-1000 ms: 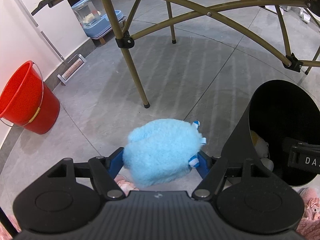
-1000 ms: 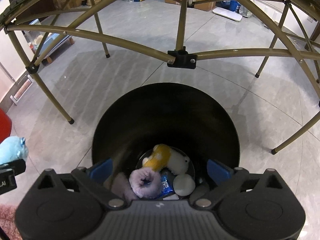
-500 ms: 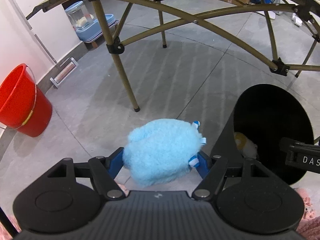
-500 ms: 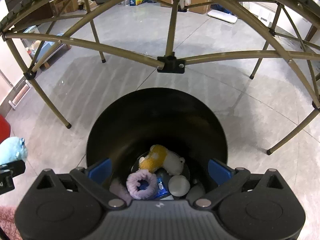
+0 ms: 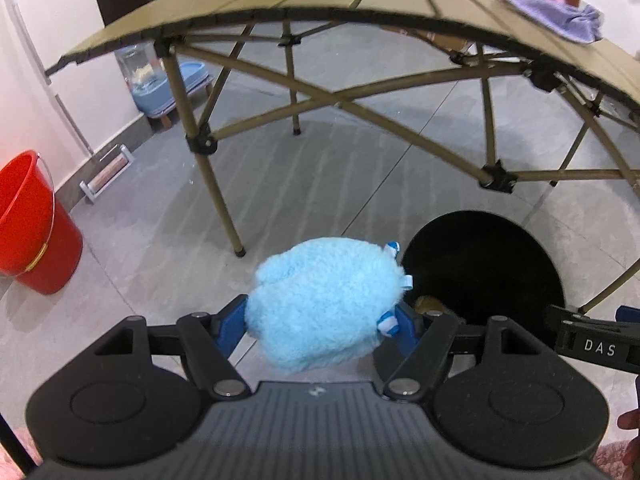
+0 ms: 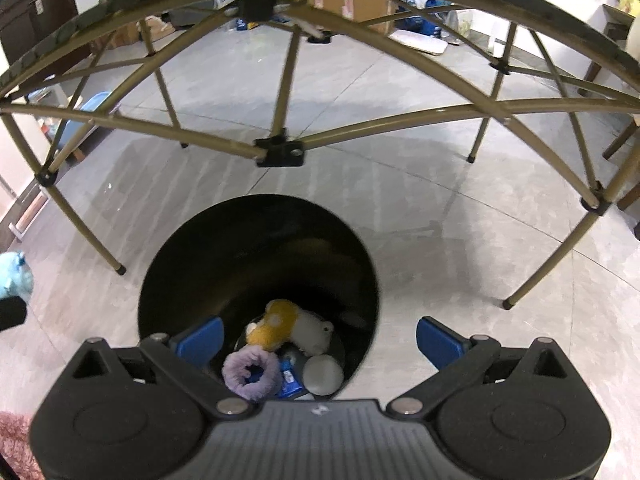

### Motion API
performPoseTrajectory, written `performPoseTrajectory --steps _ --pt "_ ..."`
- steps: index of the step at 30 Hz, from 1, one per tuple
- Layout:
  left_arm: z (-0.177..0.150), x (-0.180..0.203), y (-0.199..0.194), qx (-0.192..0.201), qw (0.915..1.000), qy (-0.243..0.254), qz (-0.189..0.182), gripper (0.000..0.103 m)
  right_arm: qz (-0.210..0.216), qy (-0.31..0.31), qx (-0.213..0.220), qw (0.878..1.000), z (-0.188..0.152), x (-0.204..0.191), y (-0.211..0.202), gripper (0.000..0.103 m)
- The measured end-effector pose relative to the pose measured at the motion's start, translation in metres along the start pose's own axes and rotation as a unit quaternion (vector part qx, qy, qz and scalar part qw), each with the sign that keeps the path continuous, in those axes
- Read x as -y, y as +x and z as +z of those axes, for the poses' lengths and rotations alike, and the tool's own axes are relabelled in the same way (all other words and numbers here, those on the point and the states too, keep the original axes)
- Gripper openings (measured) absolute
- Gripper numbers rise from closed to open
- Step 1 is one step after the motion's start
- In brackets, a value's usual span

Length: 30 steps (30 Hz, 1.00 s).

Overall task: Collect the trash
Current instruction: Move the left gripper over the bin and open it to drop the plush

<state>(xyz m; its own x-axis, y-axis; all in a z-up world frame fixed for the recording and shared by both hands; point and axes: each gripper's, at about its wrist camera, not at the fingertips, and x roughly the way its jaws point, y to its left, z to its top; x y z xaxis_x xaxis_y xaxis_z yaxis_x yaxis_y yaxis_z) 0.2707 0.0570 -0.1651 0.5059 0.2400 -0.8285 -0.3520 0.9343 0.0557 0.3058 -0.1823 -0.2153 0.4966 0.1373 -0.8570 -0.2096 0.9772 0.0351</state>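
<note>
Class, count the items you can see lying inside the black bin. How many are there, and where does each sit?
4 at least: a yellow-and-white plush at the back, a purple scrunchie front left, a blue packet in the middle, a white ball front right. More may lie hidden underneath.

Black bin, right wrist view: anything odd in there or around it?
Odd for trash: the black bin holds soft goods, a yellow-and-white plush toy and a purple scrunchie. Nothing spilled; the right claw hangs open above.
</note>
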Motion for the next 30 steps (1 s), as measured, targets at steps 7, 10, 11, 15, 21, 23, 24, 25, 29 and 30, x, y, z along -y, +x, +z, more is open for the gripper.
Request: performPoseTrajectory --steps 7,10,11,15,21,23,24,25,29,30 --pt "0.006 0.025 -0.007 0.010 0.9998 0.017 -0.010 0.072 -0.010 0.021 0.011 1.000 -0.005 0.029 -0.012 0.103" --pt "0.006 0.036 -0.007 0.009 0.9995 0.026 -0.018 0.072 -0.015 0.029 0.012 0.999 -0.006 0.039 -0.015 0.103" --pt "0.006 0.040 -0.007 0.009 0.9993 0.030 -0.019 0.072 -0.017 0.030 0.013 0.999 -0.007 0.042 -0.016 0.103" --pt "0.008 0.053 -0.005 0.008 0.9988 0.039 -0.028 0.072 -0.022 0.038 0.017 0.999 -0.009 0.055 -0.020 0.103" --pt "0.009 0.074 -0.004 0.004 0.9978 0.050 -0.042 0.072 -0.031 0.053 0.025 0.998 -0.011 0.069 -0.025 0.103" --pt "0.009 0.081 -0.004 0.003 0.9975 0.055 -0.046 0.072 -0.034 0.055 0.028 0.998 -0.011 0.070 -0.027 0.103" --pt "0.009 0.084 -0.003 0.002 0.9973 0.057 -0.047 0.072 -0.035 0.056 0.029 0.997 -0.011 0.071 -0.027 0.103" --pt "0.009 0.087 -0.003 0.002 0.9971 0.058 -0.049 0.072 -0.035 0.056 0.030 0.997 -0.010 0.072 -0.028 0.103" --pt "0.010 0.099 -0.001 0.000 0.9964 0.065 -0.053 0.072 -0.044 0.054 0.038 0.997 -0.009 0.074 -0.031 0.103" --pt "0.011 0.102 0.000 0.000 0.9963 0.066 -0.055 0.072 -0.046 0.054 0.039 0.997 -0.009 0.076 -0.032 0.103"
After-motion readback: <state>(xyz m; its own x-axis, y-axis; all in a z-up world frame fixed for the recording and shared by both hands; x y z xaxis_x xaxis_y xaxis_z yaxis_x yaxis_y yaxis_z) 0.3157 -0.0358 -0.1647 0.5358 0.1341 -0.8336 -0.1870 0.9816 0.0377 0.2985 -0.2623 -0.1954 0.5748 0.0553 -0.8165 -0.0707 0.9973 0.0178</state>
